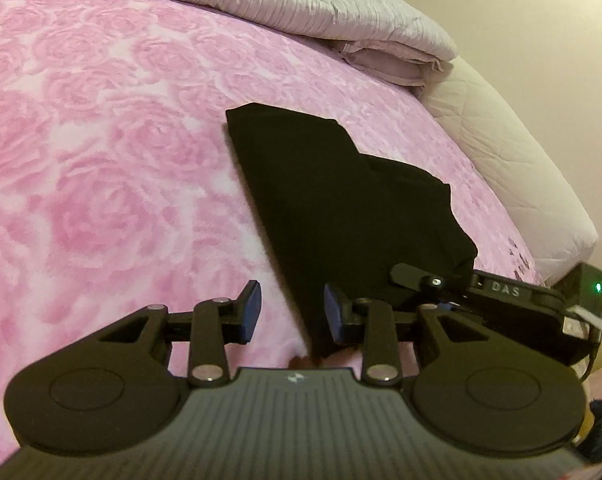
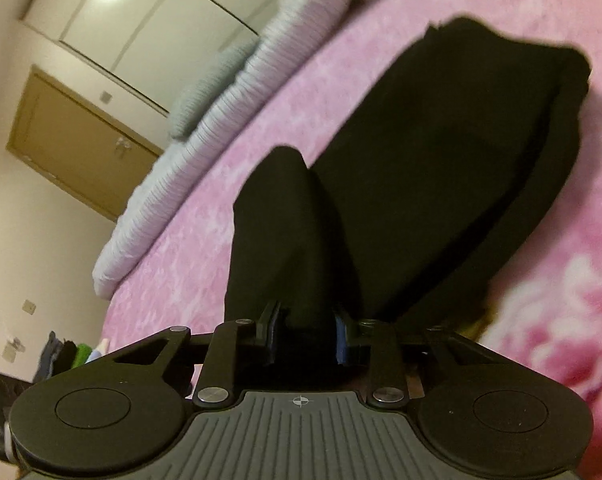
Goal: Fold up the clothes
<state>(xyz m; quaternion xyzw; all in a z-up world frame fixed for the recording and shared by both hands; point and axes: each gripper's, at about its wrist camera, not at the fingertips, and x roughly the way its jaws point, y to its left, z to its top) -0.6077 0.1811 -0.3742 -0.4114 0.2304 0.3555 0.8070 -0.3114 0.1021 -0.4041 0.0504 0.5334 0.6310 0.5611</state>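
Note:
A black garment [image 1: 341, 208] lies folded into a long strip on the pink rose bedspread [image 1: 101, 160]. My left gripper [image 1: 294, 310] stands open just above its near left edge, blue pads apart, the right pad over the cloth and the left over the bedspread. The right gripper's body [image 1: 501, 292] reaches in at the garment's near right corner. In the right wrist view a raised bunch of the black garment [image 2: 441, 168] fills the gap of my right gripper [image 2: 307, 334], whose pads press on it.
A folded lilac-grey ribbed quilt [image 1: 321, 8] lies along the far side of the bed. The bare white mattress edge [image 1: 521, 184] and a wall are at the right. A brown door [image 2: 73, 140] and a small pile of clothes [image 2: 73, 354] show beyond the bed.

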